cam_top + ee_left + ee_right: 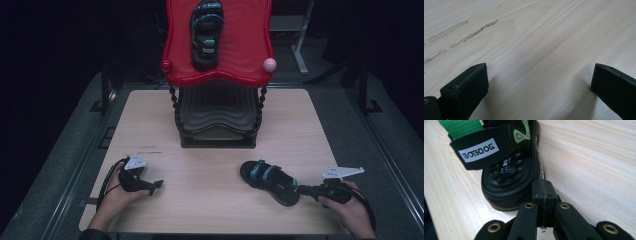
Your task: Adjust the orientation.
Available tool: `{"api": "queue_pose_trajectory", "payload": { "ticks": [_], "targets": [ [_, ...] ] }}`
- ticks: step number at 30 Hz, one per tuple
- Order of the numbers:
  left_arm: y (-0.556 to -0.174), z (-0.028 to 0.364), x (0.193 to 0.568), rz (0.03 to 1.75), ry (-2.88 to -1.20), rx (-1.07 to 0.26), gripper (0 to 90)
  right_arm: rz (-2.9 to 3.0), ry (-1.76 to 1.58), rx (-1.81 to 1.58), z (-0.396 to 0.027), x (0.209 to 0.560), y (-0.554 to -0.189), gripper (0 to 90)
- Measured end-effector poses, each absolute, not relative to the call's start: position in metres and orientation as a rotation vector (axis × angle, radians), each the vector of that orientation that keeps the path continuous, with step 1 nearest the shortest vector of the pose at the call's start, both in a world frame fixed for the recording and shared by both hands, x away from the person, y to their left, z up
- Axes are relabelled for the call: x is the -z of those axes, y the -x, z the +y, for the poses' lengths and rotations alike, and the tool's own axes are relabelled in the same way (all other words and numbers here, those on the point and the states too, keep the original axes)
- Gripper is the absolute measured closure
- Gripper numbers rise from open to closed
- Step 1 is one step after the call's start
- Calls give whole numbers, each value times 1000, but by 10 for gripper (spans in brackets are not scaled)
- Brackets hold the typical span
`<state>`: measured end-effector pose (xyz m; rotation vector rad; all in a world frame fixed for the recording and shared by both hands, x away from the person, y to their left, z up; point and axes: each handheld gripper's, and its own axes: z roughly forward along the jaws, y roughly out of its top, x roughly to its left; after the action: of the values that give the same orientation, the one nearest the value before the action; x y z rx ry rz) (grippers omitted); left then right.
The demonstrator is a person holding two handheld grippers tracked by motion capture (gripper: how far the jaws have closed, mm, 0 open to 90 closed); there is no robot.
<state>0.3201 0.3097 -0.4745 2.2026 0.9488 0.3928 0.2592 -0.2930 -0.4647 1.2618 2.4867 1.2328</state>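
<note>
Pushing black strapped sandal (270, 181) on pale wooden table (210, 200): right gripper (299, 189) jaws together, tip at heel, probably nudging. Left gripper (159, 184) jaws apart, resting idle.

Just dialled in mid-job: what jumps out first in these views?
The red two-tier rack at the table's far edge, with one black sandal lying on its top shelf. Its mate, the near sandal, lies on the table with the right claw, shut, at its end. The left claw rests open at near left.
</note>
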Motion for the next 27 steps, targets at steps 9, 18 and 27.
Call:
{"api": "queue_pose_trajectory", "payload": {
  "ticks": [9,18,27],
  "targets": [
    [-320,310,474,950,-2202,-392,3,2542,-1195,-1246,-284,463,-245,900],
    [-320,310,474,950,-2202,-392,3,2621,-1105,-1267,-264,460,-237,900],
    [-320,310,474,948,-2203,-393,3,2674,-1028,-1283,-247,457,-235,900]
  ]
}}
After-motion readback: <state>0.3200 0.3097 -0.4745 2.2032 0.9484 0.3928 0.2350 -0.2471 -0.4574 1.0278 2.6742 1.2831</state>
